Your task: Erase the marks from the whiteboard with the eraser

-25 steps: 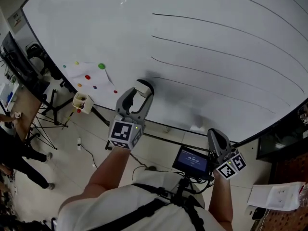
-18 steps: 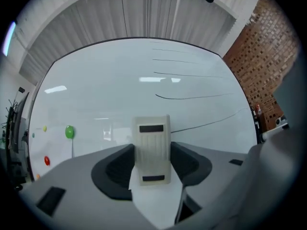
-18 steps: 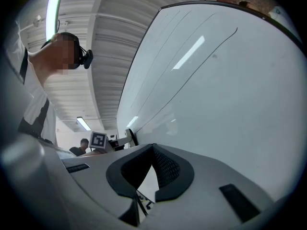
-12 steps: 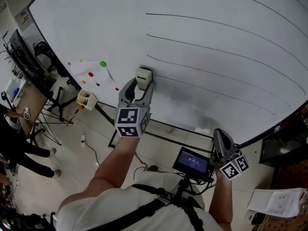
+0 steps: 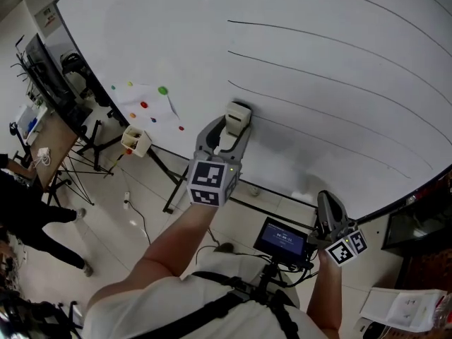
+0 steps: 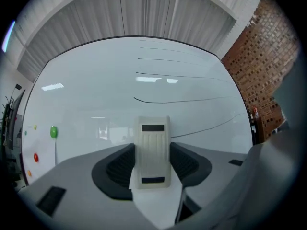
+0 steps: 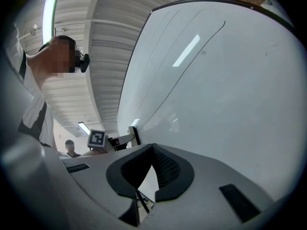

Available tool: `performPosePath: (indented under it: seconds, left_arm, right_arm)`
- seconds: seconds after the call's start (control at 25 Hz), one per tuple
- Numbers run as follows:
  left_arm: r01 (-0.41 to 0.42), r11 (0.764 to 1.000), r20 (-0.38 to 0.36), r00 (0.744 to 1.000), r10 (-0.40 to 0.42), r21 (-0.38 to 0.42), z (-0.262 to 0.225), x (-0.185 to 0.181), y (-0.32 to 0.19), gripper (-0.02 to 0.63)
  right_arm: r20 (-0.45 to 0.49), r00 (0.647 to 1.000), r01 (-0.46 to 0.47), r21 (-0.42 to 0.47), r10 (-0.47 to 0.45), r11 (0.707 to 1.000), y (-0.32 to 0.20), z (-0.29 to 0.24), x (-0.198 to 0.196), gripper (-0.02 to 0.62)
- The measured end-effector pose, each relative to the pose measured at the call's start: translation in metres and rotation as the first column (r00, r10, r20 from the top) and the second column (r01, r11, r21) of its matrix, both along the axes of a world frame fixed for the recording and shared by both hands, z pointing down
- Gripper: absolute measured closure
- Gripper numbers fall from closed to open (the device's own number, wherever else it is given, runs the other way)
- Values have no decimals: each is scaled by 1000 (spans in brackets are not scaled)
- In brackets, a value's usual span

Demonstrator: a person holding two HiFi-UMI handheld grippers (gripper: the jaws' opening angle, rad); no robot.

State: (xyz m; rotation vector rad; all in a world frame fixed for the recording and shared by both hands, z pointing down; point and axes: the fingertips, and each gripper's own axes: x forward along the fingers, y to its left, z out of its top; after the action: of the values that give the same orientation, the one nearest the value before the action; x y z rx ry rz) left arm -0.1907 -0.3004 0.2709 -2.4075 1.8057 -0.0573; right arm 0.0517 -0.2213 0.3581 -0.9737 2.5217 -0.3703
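Observation:
The whiteboard [image 5: 162,34] carries several long black lines [image 5: 332,73]. My left gripper [image 5: 236,123] is shut on a cream eraser [image 5: 237,116], which is held against the board near the left end of the lowest line. In the left gripper view the eraser [image 6: 154,152] stands upright between the pads of the left gripper [image 6: 153,163], with lines [image 6: 182,100] ahead on the whiteboard [image 6: 96,109]. My right gripper [image 5: 326,205] hangs low by the board's bottom edge, apart from the eraser. Seen in its own view, the right gripper [image 7: 152,148] has its tips together with nothing between them.
A sheet with coloured magnets [image 5: 145,103] is stuck to the board's left part, and a small box of markers [image 5: 135,141] sits below it. A small screen [image 5: 282,239] hangs at the person's chest. A desk [image 5: 42,147] and a bystander [image 5: 28,217] are at left.
The left gripper has carried the eraser up and to the right along the board. The right gripper has barely shifted.

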Motion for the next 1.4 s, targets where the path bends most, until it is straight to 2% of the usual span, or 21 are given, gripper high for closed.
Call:
performPosePath:
  seconds: [0.08,0.16,0.32,0.4,0.52,0.72,0.84,1.0,1.24,1.4]
  left_arm:
    - [-34,999,-53,998,33,-13,0,-7,1,370]
    - [-32,999,-108,994,29,-23,2,-22,-1,370]
    - [72,996,-133,988,-78,-50,10,-59,-4,370]
    - [109,993,-133,984,-116,-54,12,-65,-3,371]
    - [112,993,-109,987,-115,-29,8,-45,-3,370]
    - [31,998,-4,1000,-31,48,-4,16,4,370]
    - [25,997,-7,1000,-25,66,-3,12,6,370]
    - [-5,999,-25,1000,6,39,-3,9,6,370]
    - [125,990,-72,990,-120,61,0,-24,2,371]
    - [127,986,-64,991,-121,106,2,-7,1,370]
  right_arm:
    - [-1,1000,9,7,-9,1000,0,-3,-3,574]
    - [-1,1000,17,15,-17,1000,1,-5,-7,574]
    - [-5,1000,20,15,-19,1000,4,-6,-10,574]
    - [-5,1000,13,10,-13,1000,6,-5,-6,574]
    - [-2,1000,0,3,0,1000,6,-1,5,574]
    - [1,1000,-13,-8,13,1000,9,-2,6,574]
    - [-5,1000,-14,-12,14,1000,11,-1,2,574]
    - [-7,1000,-23,-14,23,1000,11,-2,10,574]
    - [-5,1000,-13,22,13,1000,11,-3,11,574]
    - [-14,1000,-18,31,19,999,6,0,9,574]
